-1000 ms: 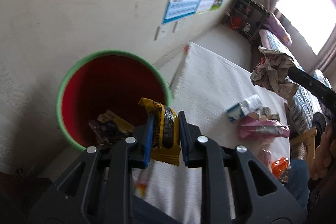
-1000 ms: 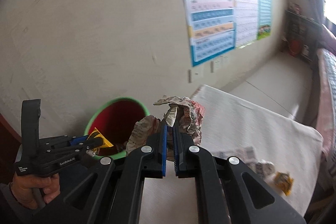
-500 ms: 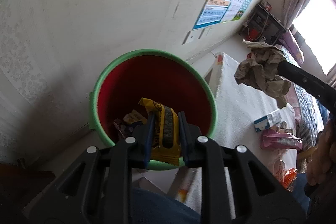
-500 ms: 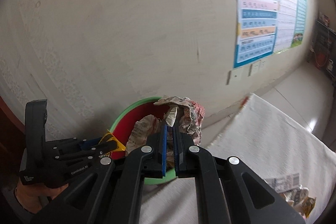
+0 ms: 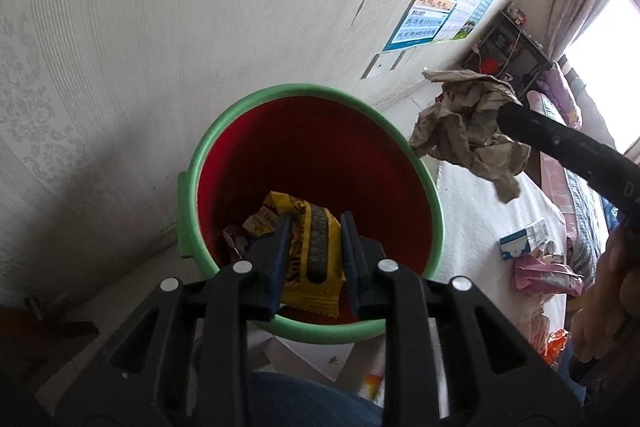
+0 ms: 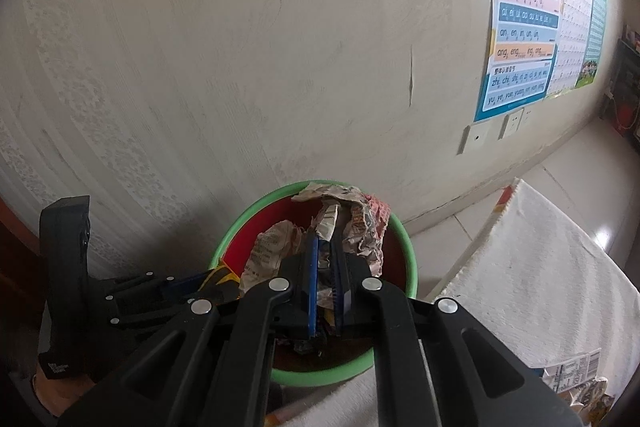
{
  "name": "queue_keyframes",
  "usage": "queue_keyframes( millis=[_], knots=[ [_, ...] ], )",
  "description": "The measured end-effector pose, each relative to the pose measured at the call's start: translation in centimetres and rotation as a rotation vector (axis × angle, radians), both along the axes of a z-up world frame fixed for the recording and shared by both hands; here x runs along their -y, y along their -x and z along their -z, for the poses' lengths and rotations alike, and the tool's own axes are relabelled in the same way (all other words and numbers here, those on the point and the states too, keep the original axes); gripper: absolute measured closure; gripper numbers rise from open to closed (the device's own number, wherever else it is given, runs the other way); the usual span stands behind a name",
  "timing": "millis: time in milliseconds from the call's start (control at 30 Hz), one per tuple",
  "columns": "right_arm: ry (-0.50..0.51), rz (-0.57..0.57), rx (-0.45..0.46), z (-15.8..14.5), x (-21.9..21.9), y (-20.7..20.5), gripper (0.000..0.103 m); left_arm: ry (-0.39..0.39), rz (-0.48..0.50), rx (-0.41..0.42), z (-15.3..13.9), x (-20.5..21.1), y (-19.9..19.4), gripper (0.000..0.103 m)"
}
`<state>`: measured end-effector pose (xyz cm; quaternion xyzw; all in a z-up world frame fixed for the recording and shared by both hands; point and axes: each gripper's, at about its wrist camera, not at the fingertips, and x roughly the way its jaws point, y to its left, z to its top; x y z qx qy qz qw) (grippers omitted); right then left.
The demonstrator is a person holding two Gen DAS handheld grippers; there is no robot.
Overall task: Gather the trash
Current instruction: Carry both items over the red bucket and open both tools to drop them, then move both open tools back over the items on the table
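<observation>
Both claws have closed in on the bin since a second ago; we judge release imminent. Our left claw pinches the yellow wrapper over the red bin. Our right claw clamps the crumpled paper above its green rim. Farther off, more litter awaits on the white cloth.

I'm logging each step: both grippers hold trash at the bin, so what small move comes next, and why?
Probably open the left gripper: its yellow snack wrapper sits over the red, green-rimmed bin, while the right gripper's crumpled paper looks nearer the rim.
</observation>
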<state>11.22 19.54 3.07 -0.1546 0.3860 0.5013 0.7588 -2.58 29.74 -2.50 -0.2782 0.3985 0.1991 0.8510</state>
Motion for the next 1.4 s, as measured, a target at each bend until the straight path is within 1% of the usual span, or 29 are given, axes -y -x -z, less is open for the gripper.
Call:
queue_keyframes(
  millis=[33,67,100,133,167,233,300,333,400,433,467,500,600,700,967,1233,1400],
  knots=[
    [0.003,0.001,-0.004,0.2,-0.2,0.0,0.094,0.003,-0.003,0.0,0.1,-0.1,0.0,0.075],
    [0.005,0.008,-0.009,0.3,-0.2,-0.1,0.087,0.009,-0.011,0.002,0.3,-0.1,0.1,0.065],
    [0.003,0.011,-0.014,0.4,-0.2,-0.3,0.078,0.011,-0.018,0.006,0.3,-0.1,0.1,0.047],
    [0.0,0.01,-0.014,0.4,-0.2,-0.2,0.07,0.008,-0.027,0.01,0.3,-0.1,0.3,0.039],
    [-0.003,0.009,-0.011,0.3,-0.2,-0.2,0.065,-0.004,-0.036,0.012,0.3,-0.1,0.4,0.033],
    [-0.014,0.009,-0.01,0.1,0.0,-0.2,0.059,-0.026,-0.037,0.005,0.2,0.2,0.6,0.028],
    [-0.029,0.018,-0.011,-0.2,0.2,-0.2,0.041,-0.032,-0.037,0.004,0.2,0.3,0.7,0.017],
    [-0.036,0.023,-0.01,-0.4,0.3,-0.2,0.039,-0.036,-0.037,0.005,0.1,0.4,0.7,0.016],
    [-0.046,0.029,-0.005,-0.8,0.5,-0.2,0.032,-0.046,-0.037,0.007,-0.1,0.6,0.9,0.008],
    [-0.049,0.033,-0.002,-1.0,0.6,-0.1,0.025,-0.05,-0.04,0.006,-0.2,0.7,0.9,0.005],
    [-0.053,0.038,0.001,-1.2,0.7,-0.1,0.02,-0.053,-0.045,0.006,-0.4,0.9,1.0,0.006],
    [-0.06,0.044,0.003,-1.4,0.9,-0.1,0.017,-0.053,-0.044,0.006,-0.5,1.0,1.0,0.006],
    [-0.071,0.062,0.014,-2.1,1.9,-0.3,0.011,-0.06,-0.042,0.008,-1.0,1.4,1.0,0.006],
    [-0.075,0.083,0.02,-2.5,3.3,-0.5,0.009,-0.068,-0.032,0.011,-1.6,2.1,0.9,0.005],
    [-0.07,0.161,0.02,-2.7,9.6,-0.9,0.009,-0.095,0.03,0.014,-2.9,6.1,-0.1,0.005],
    [-0.075,0.276,0.036,-3.0,18.1,-1.7,0.009,-0.113,0.108,0.019,-4.0,11.1,-2.3,0.005],
    [-0.069,0.355,0.047,-2.9,23.4,-2.5,0.008,-0.132,0.179,0.022,-4.6,14.6,-4.0,0.005]
  ],
)
